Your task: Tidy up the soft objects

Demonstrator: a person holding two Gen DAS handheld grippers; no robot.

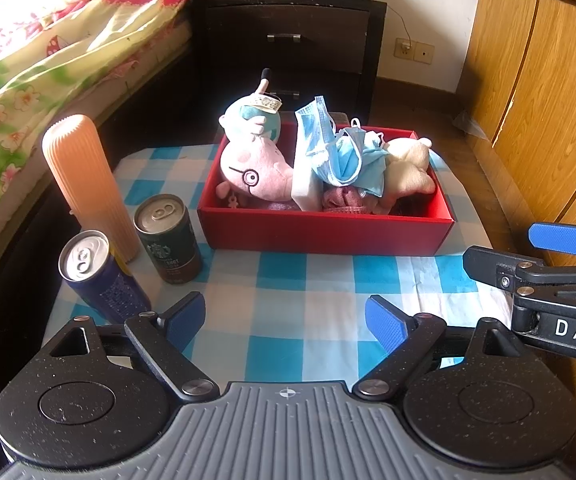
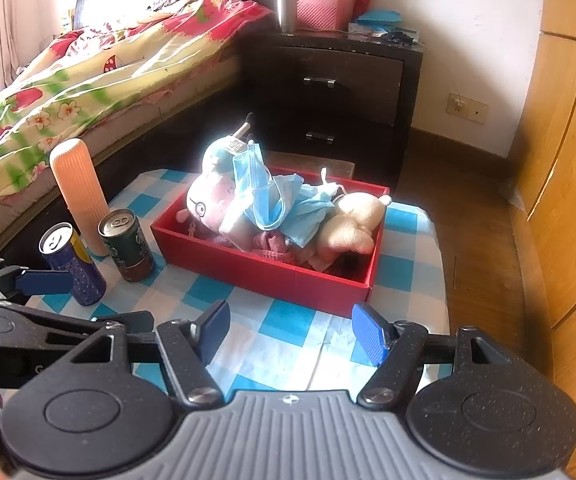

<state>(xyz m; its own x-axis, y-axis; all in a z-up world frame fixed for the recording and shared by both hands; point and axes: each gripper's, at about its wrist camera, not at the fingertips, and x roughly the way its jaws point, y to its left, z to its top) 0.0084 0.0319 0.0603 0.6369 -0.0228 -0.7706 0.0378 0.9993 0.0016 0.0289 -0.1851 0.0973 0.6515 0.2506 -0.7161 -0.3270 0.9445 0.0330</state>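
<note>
A red box (image 1: 327, 232) (image 2: 260, 276) sits on the blue-and-white checked table. It holds a pink pig plush (image 1: 256, 168) (image 2: 208, 200), blue face masks (image 1: 339, 152) (image 2: 280, 204), a cream plush (image 1: 407, 168) (image 2: 351, 228) and pinkish cloth (image 1: 341, 200). My left gripper (image 1: 286, 322) is open and empty, above the cloth in front of the box. My right gripper (image 2: 289, 334) is open and empty, also in front of the box; its fingers (image 1: 559, 236) show at the right edge of the left wrist view.
Left of the box stand a dark Starbucks can (image 1: 168, 236) (image 2: 126, 244), a blue can (image 1: 100, 276) (image 2: 72, 262) and a tall peach ribbed cylinder (image 1: 88, 184) (image 2: 80, 196). A bed (image 1: 48, 60) lies left, a dark nightstand (image 1: 288, 40) behind, wooden wardrobe doors (image 1: 535, 80) right.
</note>
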